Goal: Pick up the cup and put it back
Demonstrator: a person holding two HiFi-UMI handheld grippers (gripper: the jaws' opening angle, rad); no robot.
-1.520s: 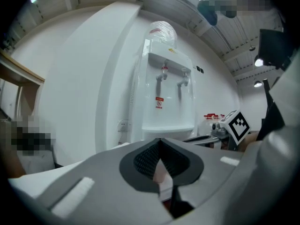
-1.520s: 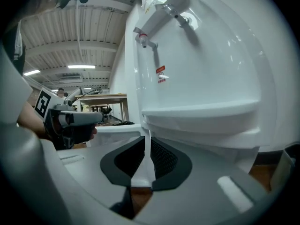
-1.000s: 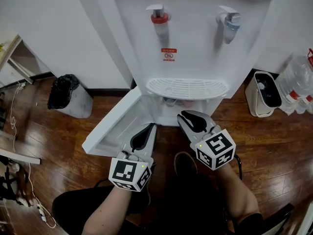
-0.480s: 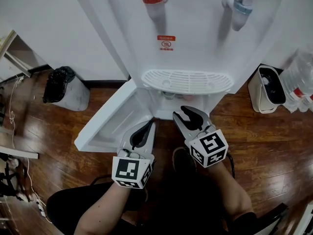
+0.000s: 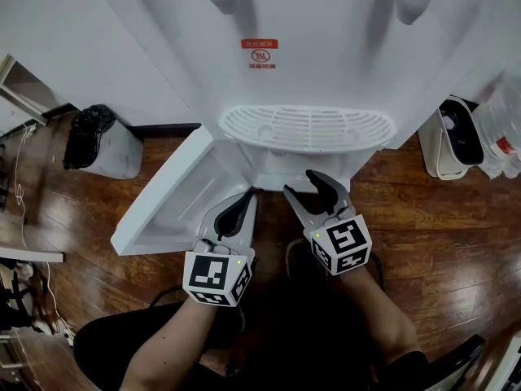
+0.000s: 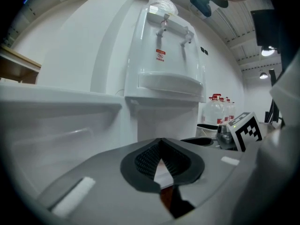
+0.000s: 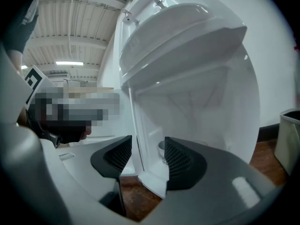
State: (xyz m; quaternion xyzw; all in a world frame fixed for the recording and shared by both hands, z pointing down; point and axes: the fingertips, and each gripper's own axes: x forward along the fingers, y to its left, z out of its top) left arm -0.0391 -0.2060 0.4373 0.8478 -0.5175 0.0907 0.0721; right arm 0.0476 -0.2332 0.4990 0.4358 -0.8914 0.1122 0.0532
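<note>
A white water dispenser (image 5: 326,55) stands ahead with its lower cabinet door (image 5: 175,202) swung open to the left. In the head view the drip tray (image 5: 305,129) hides the cabinet's inside. In the right gripper view a small pale rim, seemingly a cup (image 7: 161,146), shows deep in the cabinet, partly behind one pad. My right gripper (image 5: 299,183) (image 7: 147,146) is open at the cabinet mouth; its jaws have just been opening, with nothing between them. My left gripper (image 5: 246,197) (image 6: 160,142) hangs beside the door, its tips touching, empty.
A bin with a black bag (image 5: 94,141) stands at the left on the wooden floor. A white bin (image 5: 452,137) and water bottles (image 5: 505,120) are at the right. The door's edge (image 7: 133,125) runs just beyond the right jaws.
Both grippers have sunk and drawn closer to the cabinet under the drip tray. The right jaws have spread from nearly closed to wide apart. The left jaws look the same.
</note>
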